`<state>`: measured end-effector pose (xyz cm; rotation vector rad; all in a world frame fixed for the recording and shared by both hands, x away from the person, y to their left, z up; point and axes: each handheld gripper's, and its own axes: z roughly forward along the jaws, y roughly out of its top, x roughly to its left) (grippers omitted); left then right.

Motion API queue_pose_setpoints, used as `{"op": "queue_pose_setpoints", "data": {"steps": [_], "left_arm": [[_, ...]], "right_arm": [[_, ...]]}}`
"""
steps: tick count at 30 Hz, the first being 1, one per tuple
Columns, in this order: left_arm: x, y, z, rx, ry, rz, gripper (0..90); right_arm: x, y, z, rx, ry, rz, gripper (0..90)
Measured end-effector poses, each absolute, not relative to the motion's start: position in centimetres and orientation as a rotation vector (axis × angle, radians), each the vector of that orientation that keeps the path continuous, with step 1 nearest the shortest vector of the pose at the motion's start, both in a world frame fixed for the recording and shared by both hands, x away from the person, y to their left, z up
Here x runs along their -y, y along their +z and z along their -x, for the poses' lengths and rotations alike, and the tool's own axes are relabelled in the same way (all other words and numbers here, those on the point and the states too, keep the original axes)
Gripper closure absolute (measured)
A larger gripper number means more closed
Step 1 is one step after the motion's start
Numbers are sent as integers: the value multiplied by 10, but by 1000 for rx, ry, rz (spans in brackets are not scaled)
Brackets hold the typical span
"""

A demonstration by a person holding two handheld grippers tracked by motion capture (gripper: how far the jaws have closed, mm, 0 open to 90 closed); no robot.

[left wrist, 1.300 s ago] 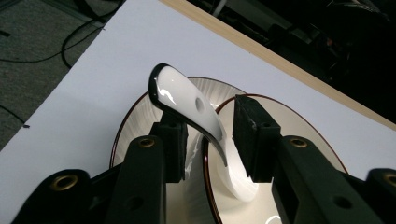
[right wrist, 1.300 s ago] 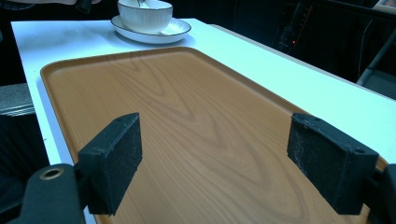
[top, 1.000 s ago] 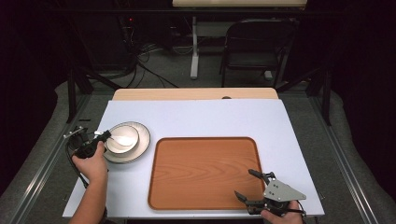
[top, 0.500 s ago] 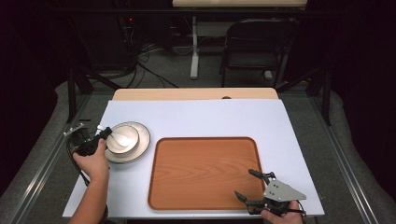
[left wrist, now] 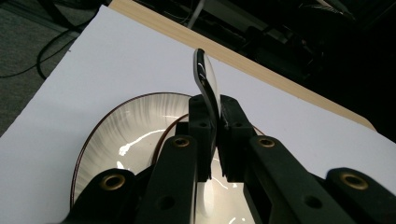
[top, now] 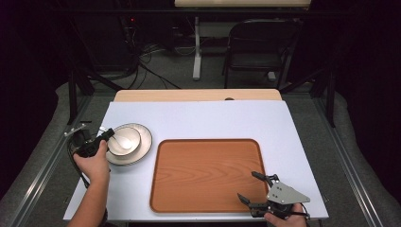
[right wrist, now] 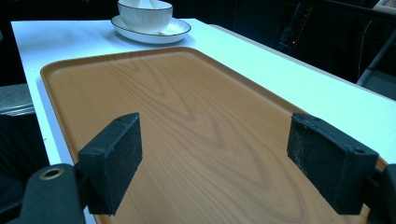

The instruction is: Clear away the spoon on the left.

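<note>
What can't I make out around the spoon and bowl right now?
- Spoon: in the left gripper view the left gripper hides its scoop end.
- Bowl: the top edge of the right gripper view cuts off its inside.
- High view: the spoon handle at the jaws is too small to see the grip.
- Plate: its left rim is hidden by the left hand.

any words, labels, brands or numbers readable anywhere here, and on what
None: no text shows on the white ribbed bowl, the white spoon handle, the striped plate, the brown wooden tray or the white table.
</note>
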<state>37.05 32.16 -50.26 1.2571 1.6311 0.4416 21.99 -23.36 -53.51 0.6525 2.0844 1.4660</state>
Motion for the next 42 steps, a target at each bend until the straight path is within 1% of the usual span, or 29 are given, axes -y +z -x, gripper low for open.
{"op": "queue_pose_setpoints", "data": {"steps": [16, 26, 35, 42], "left_arm": [[-320, -468, -370, -1582, 421, -1380, 853], [-311, -437, -367, -1538, 433, -1535, 853], [-303, -418, -362, -1491, 380, -1641, 853], [-296, -412, -361, -1464, 333, -1697, 853]], "right_arm": [[233, -535, -220, -2086, 1461, -648, 175], [233, -535, -220, -2086, 1460, -648, 175], [233, -535, -220, -2085, 1461, -647, 175], [233, -535, -220, -2087, 1458, -646, 175]]}}
